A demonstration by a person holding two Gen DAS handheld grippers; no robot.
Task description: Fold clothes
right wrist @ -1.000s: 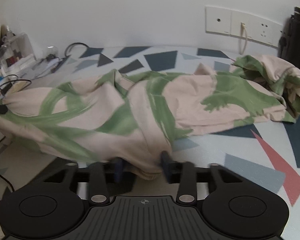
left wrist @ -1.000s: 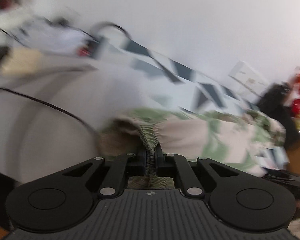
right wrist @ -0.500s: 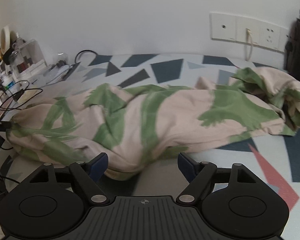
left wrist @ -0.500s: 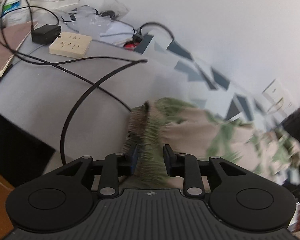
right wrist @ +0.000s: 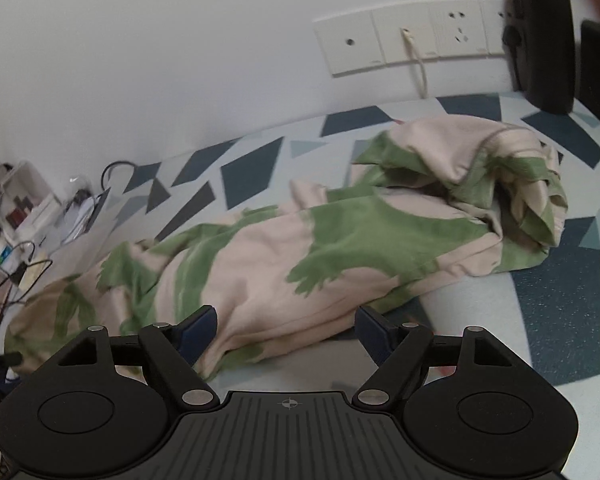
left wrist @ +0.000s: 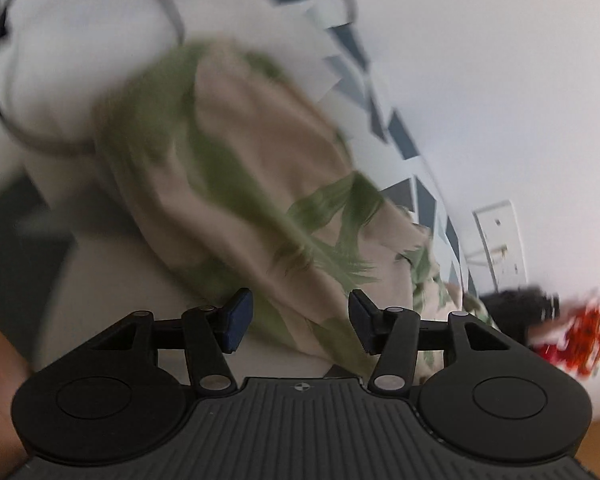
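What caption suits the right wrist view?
Open right gripper over a crumpled pink-and-green patterned garment on a geometric-print tablecloth.

a lived-in room of a home, by the look of it: a cloth (right wrist: 560, 304) printed with blue and grey shapes covers the surface against a plain white wall (right wrist: 160, 48). a row of wall sockets (right wrist: 412, 42) has a cream cable (right wrist: 418, 60) plugged in. off to one side sits a clutter of wires (right wrist: 8, 280) and small bottles and boxes (right wrist: 24, 204).

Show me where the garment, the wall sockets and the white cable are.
garment (right wrist: 340, 248): right wrist view, middle green patch.
wall sockets (right wrist: 456, 34): right wrist view, plate face.
white cable (right wrist: 418, 64): right wrist view, hanging part.
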